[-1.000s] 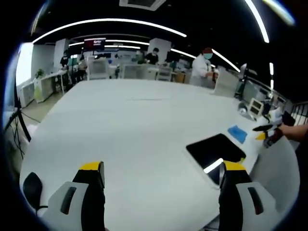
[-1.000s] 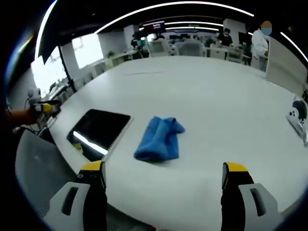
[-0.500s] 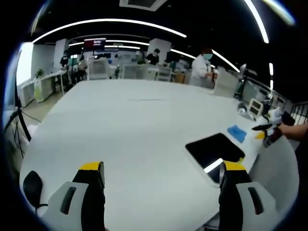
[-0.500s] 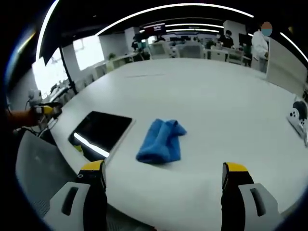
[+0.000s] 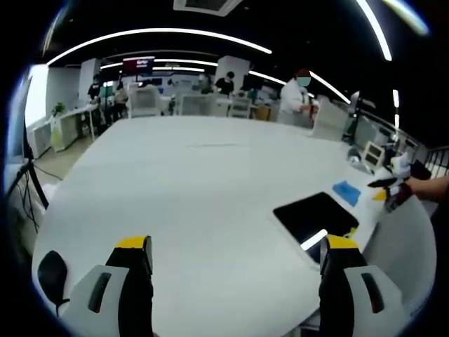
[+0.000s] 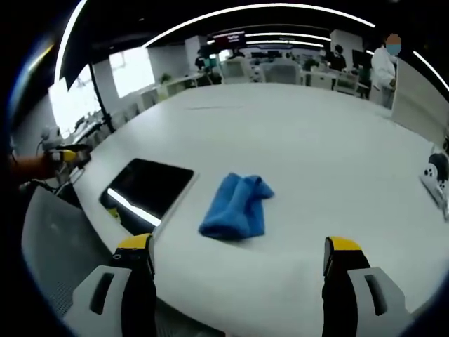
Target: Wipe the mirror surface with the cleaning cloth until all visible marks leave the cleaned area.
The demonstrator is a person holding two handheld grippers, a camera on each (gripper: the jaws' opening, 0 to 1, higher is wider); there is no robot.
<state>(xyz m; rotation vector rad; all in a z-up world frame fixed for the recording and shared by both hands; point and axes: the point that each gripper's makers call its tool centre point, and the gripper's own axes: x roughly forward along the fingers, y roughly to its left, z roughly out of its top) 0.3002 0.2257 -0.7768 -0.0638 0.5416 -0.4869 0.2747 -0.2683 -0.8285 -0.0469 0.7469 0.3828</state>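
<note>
In the left gripper view, a dark mouse-like object [image 5: 50, 275] lies at the near left edge of the big white table [image 5: 196, 189]. The left gripper [image 5: 235, 263] hovers above the tabletop with its yellow-tipped jaws spread wide and nothing between them. Off to the right the mirror [image 5: 316, 216] lies flat near the table's edge, dark, with a bright strip of ceiling light reflected along its near side. Just beyond it sits the blue cleaning cloth [image 5: 346, 192], small at this range. Farther right, the right gripper [image 5: 388, 193] shows at the table's edge, held by a hand.

In the right gripper view, the left gripper [image 6: 64, 157] shows at far left, past the table's rim. The mirror [image 6: 147, 192] lies near that edge. Just to its right, apart from it, the cleaning cloth [image 6: 236, 206] sits bunched in a loose fold on the white table [image 6: 316, 154]. The right gripper [image 6: 236, 265] hangs above the near edge, jaws wide apart and empty, the cloth ahead of the gap. A white device [image 6: 436, 175] rests at far right.
</note>
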